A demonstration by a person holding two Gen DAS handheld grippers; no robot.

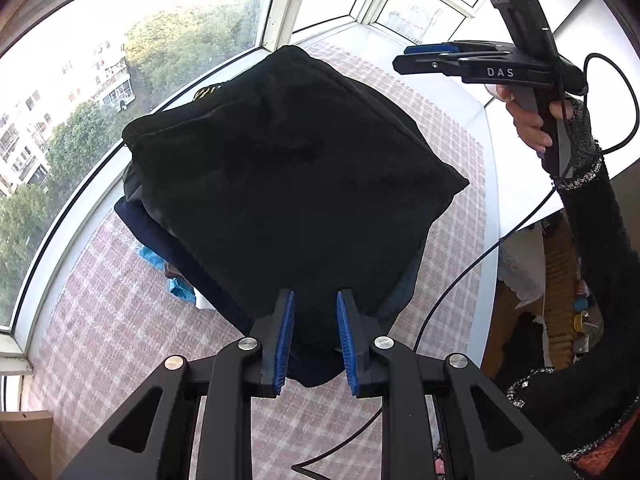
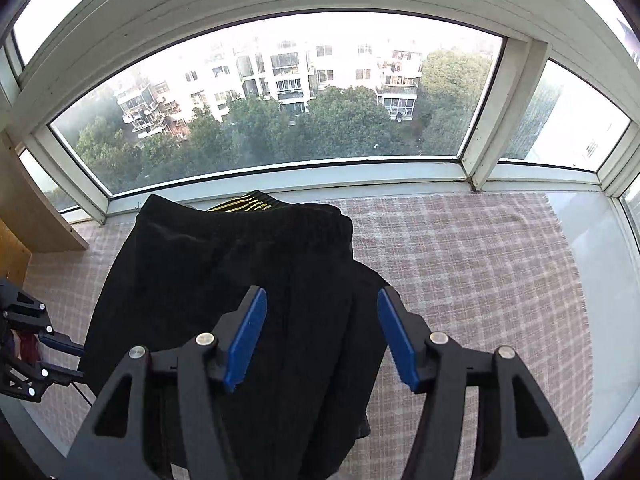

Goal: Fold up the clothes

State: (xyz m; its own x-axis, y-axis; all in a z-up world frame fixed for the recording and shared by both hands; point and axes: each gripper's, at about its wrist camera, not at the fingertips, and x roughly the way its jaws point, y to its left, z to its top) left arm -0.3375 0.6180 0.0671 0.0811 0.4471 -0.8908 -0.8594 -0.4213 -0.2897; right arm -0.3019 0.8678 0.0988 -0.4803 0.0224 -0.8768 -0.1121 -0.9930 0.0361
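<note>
Folded black garment resting on the stack at the checked cloth's window edge; left gripper and right gripper, jaws parted and empty, having released it

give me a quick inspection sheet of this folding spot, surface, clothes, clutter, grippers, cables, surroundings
surface: pink checked cloth spread over the ledge by the window.
job's things: folded black garment lying on top of a stack of dark clothes; its elastic waistband faces the window, with gold print behind it.
clutter: blue item partly hidden beside the stack; wooden board at the ledge's end.
grippers: left gripper slightly apart over the garment's near edge, gripping nothing; right gripper open, empty, above the garment.
cables: black cable hanging from the right gripper across the ledge edge.
surroundings: bay window, trees and apartment blocks outside; a person's dark sleeve.
</note>
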